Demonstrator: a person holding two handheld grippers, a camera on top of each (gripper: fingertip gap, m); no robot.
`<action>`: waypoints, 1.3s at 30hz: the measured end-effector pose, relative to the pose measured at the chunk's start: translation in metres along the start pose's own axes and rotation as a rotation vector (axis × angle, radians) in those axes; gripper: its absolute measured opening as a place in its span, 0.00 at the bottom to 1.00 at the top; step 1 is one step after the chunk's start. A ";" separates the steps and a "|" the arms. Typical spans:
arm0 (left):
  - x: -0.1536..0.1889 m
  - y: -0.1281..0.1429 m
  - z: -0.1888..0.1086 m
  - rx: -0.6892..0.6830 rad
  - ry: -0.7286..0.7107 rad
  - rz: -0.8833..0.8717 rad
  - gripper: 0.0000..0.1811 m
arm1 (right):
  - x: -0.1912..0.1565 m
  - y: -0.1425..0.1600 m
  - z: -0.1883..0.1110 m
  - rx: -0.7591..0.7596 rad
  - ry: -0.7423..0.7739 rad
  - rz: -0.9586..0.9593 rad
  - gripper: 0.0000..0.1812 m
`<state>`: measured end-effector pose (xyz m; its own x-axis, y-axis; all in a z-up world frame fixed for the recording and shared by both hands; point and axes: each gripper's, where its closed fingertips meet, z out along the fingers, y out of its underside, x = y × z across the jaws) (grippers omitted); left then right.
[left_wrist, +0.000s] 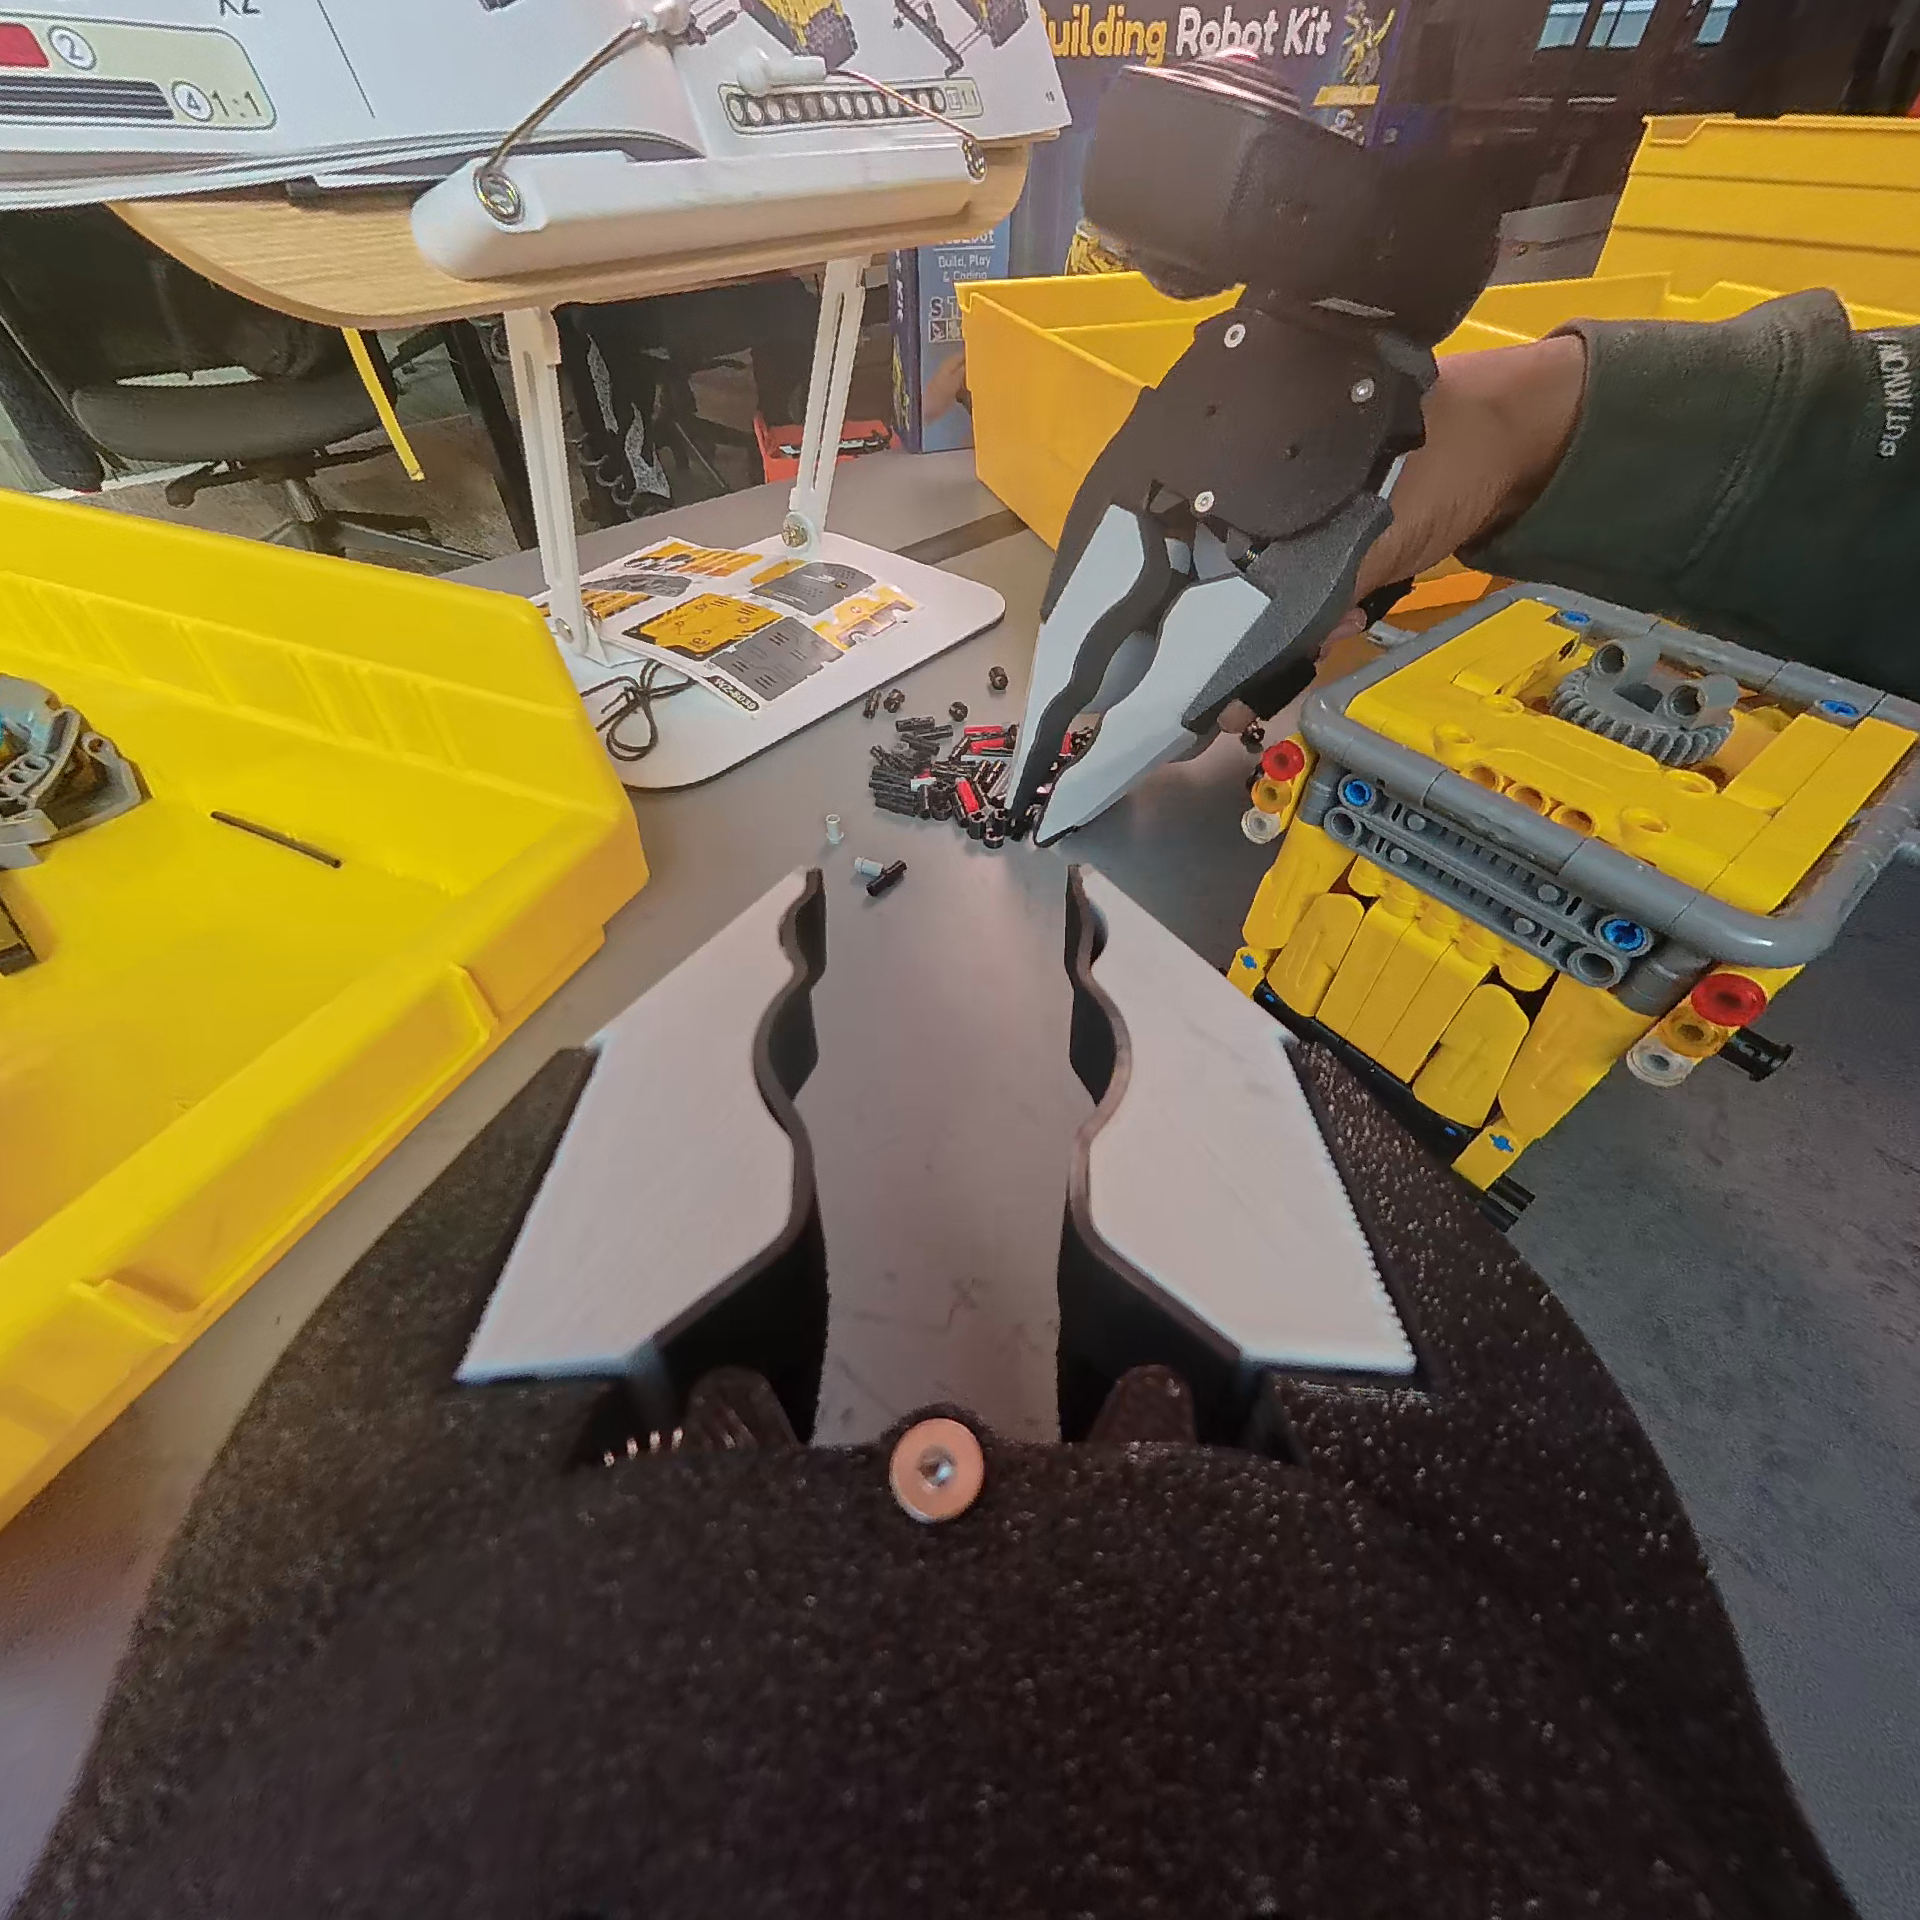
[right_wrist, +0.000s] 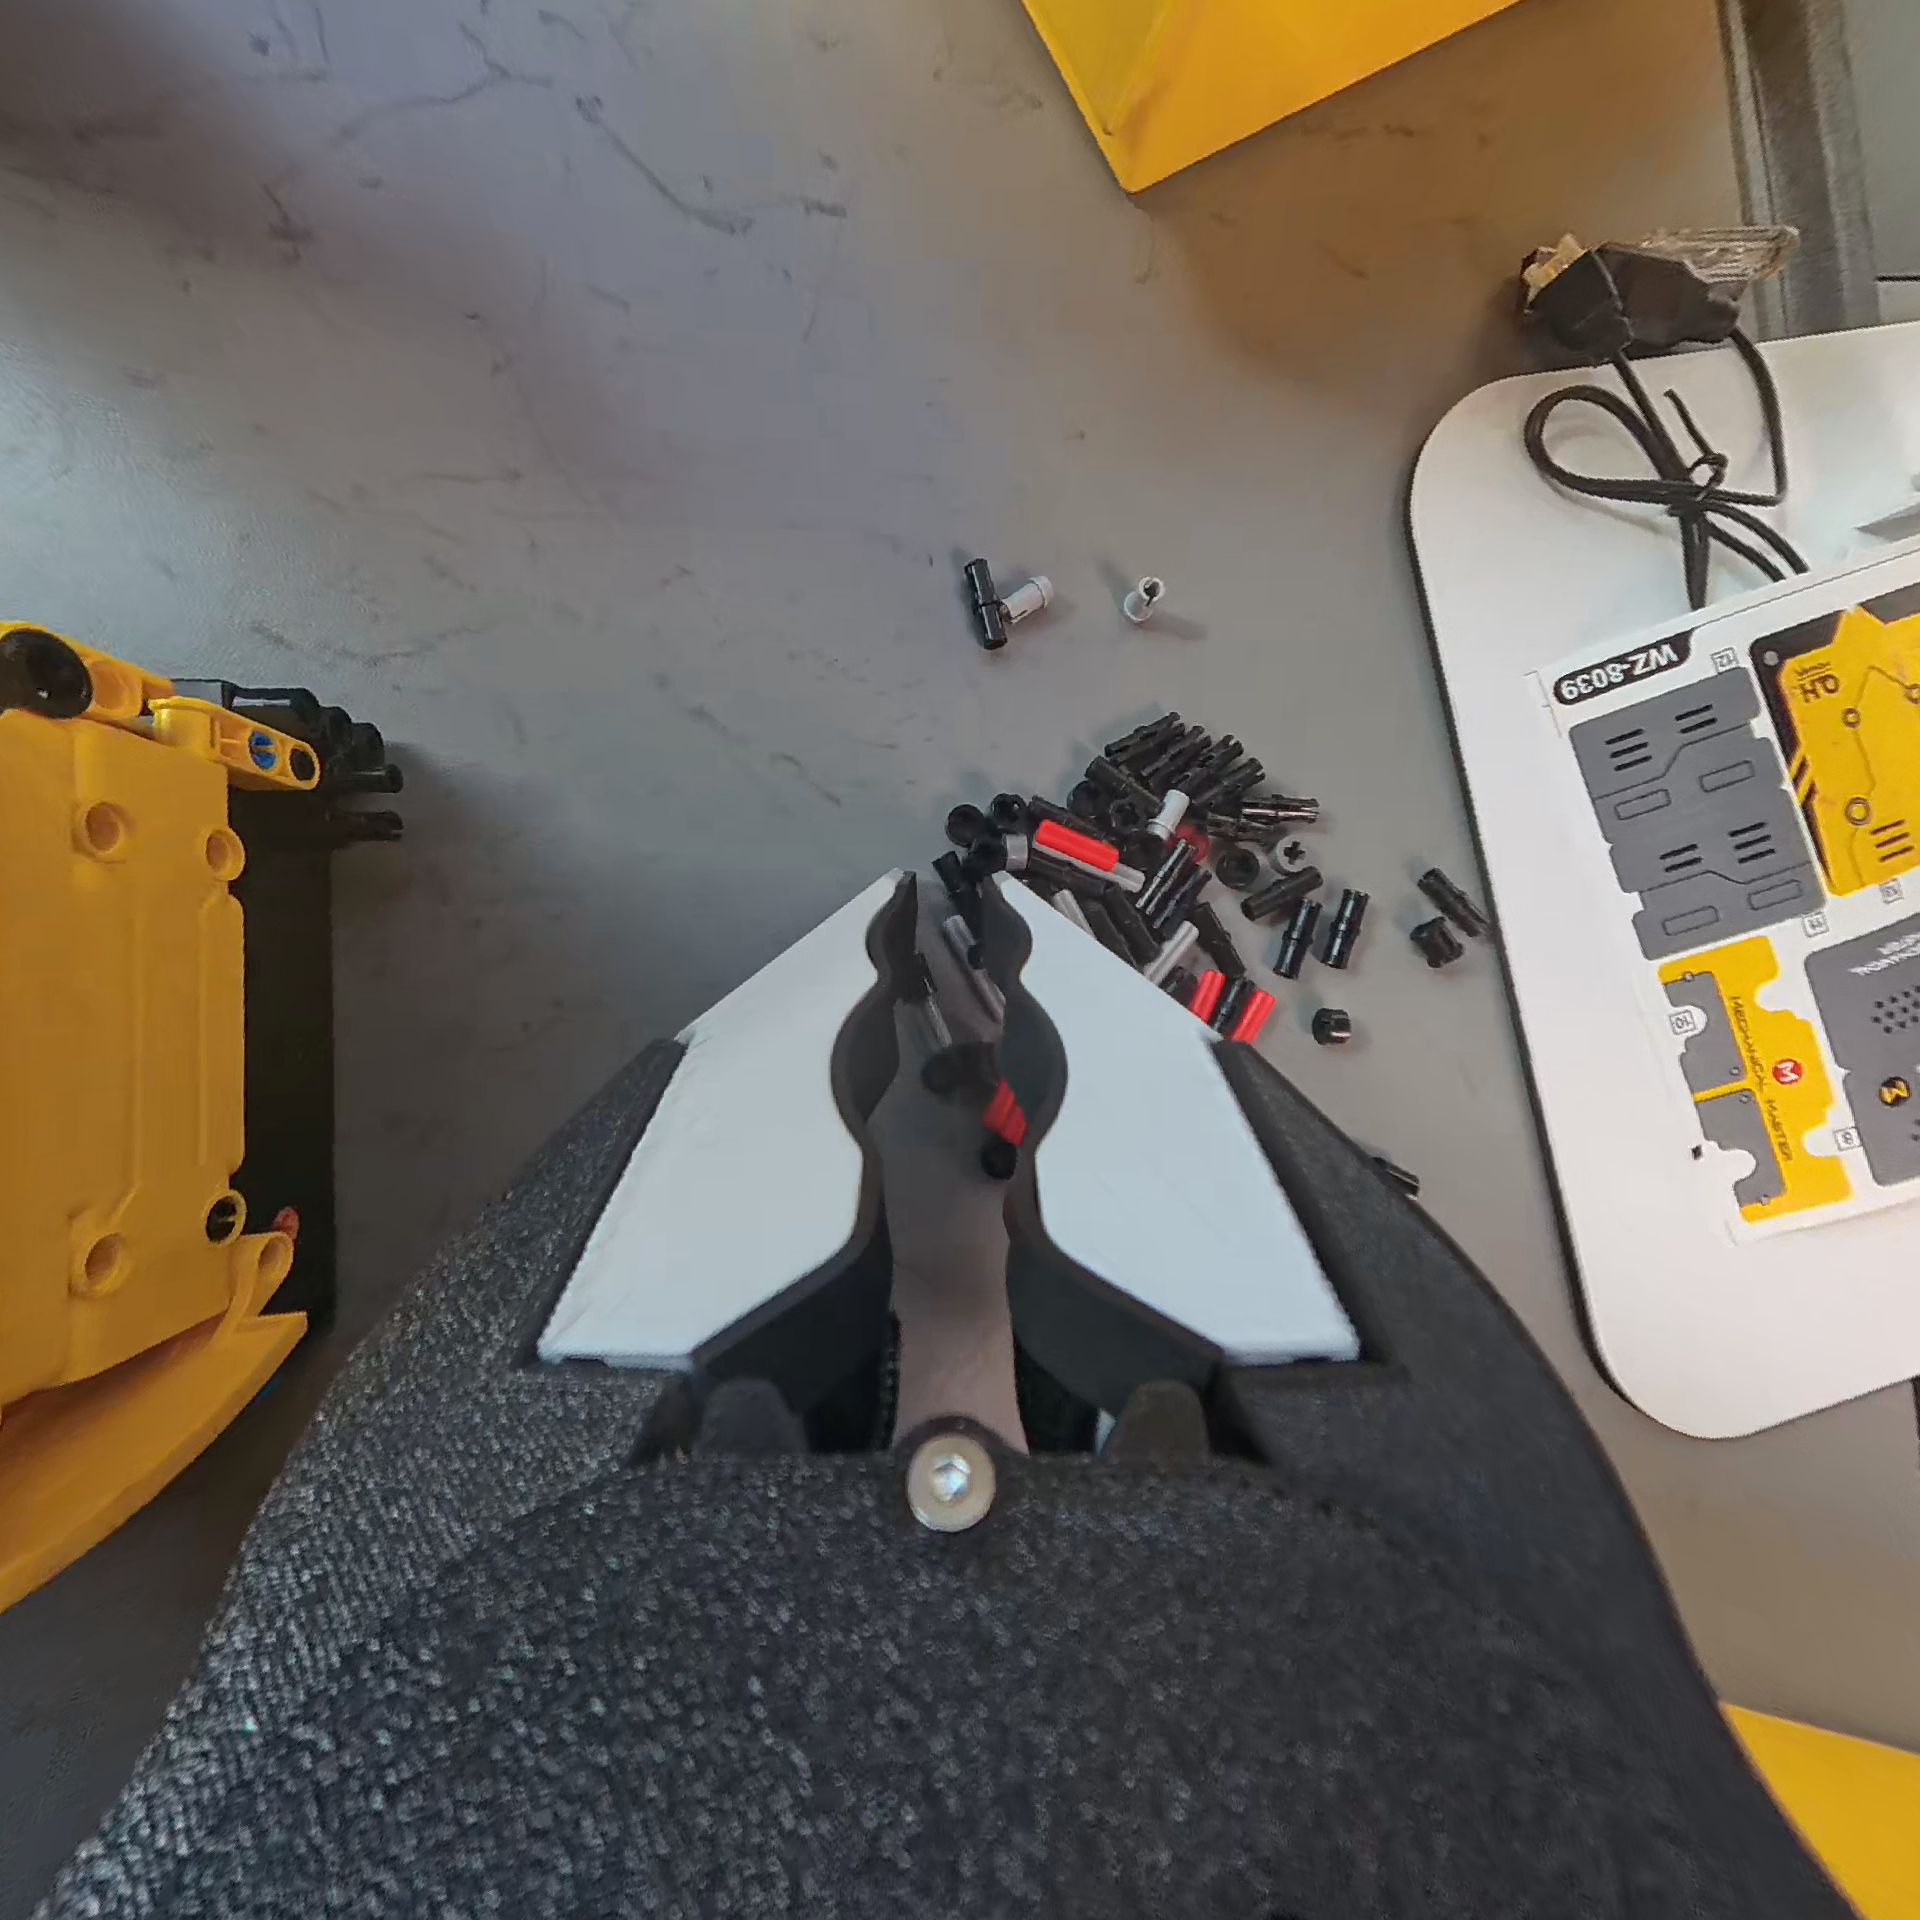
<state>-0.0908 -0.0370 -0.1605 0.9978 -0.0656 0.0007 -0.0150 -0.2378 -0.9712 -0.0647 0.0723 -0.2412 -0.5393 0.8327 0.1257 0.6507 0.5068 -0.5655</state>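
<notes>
A pile of small black, red and grey connector pins (right_wrist: 1174, 862) lies on the grey table; it also shows in the left wrist view (left_wrist: 935, 764). My right gripper (right_wrist: 951, 885) points down into the pile's near edge, its tips narrowed onto a black pin (right_wrist: 951, 871); from the left wrist view it (left_wrist: 1031, 831) stands almost upright. My left gripper (left_wrist: 945, 894) is open and empty, low over the table just short of the pile. A loose black-and-grey pin (left_wrist: 878, 873) lies just beyond its left fingertip. A yellow brick-built vehicle (left_wrist: 1558, 883) stands to the right.
A yellow bin (left_wrist: 260, 883) sits at the left, more yellow bins (left_wrist: 1091, 353) at the back. A white book stand (left_wrist: 727, 727) holds a manual; a sticker sheet (right_wrist: 1766, 883) and a black cord (right_wrist: 1662, 468) lie on its base. A sleeved arm (left_wrist: 1714, 468) holds the right gripper. The left gripper's tips are roughly 15 cm from the right gripper's.
</notes>
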 end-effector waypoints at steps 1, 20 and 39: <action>0.000 0.000 0.000 0.000 0.001 0.001 0.25 | -0.001 0.000 0.000 -0.008 -0.016 0.010 0.06; 0.005 0.002 0.005 -0.022 0.009 0.015 0.25 | -0.079 0.060 -0.064 -0.033 -0.056 0.080 0.03; -0.018 0.055 0.096 -0.476 0.157 0.138 0.12 | -0.125 0.082 -0.128 0.258 0.117 0.228 0.11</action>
<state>-0.1034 0.0440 -0.2373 0.9634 -0.2634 -0.0490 -0.2100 -0.6285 -0.7490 0.1244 0.0385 -0.1991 -0.3216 0.9452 0.0563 0.5826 0.2443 -0.7752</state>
